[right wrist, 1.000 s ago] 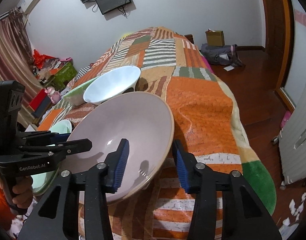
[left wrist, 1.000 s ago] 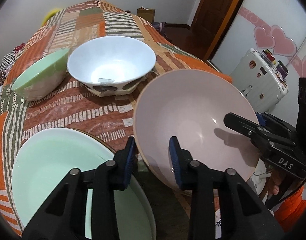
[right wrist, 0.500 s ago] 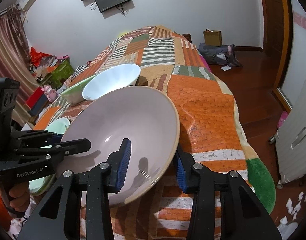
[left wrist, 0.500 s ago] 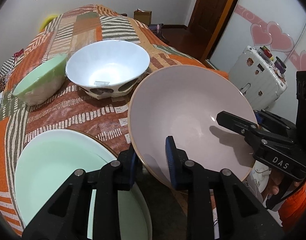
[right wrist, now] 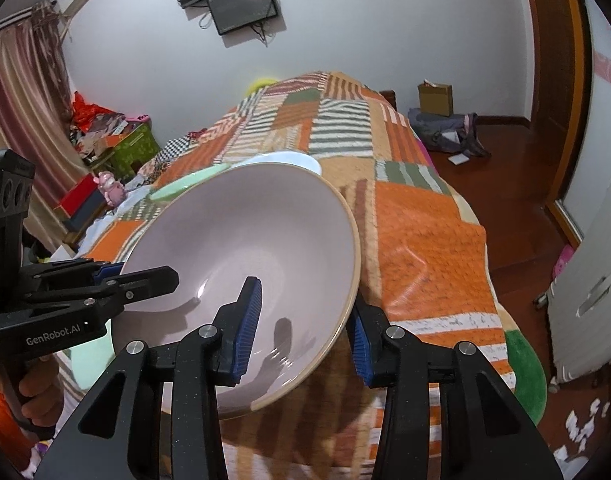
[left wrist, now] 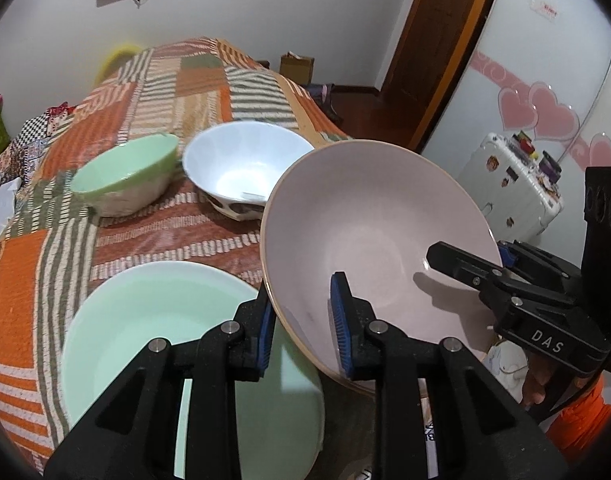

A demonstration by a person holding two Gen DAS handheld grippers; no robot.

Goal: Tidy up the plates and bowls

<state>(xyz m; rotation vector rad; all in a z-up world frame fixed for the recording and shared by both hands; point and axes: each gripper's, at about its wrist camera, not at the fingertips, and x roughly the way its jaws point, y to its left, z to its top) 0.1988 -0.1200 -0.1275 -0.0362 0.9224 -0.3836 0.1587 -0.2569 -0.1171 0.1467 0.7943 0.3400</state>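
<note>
Above the patchwork blanket on the bed, one pink bowl hangs tilted in the air, gripped at two places on its rim. One left gripper pinches the near-left rim, one blue pad outside the bowl and the other inside; one right gripper clamps the opposite rim the same way, a pad on each face. Counting the dishes gives four: this pink bowl, one white bowl and one small green bowl standing side by side farther back on the blanket, and one pale green plate lying flat just below and left of the left gripper. One white suitcase stands on the floor at right.
</note>
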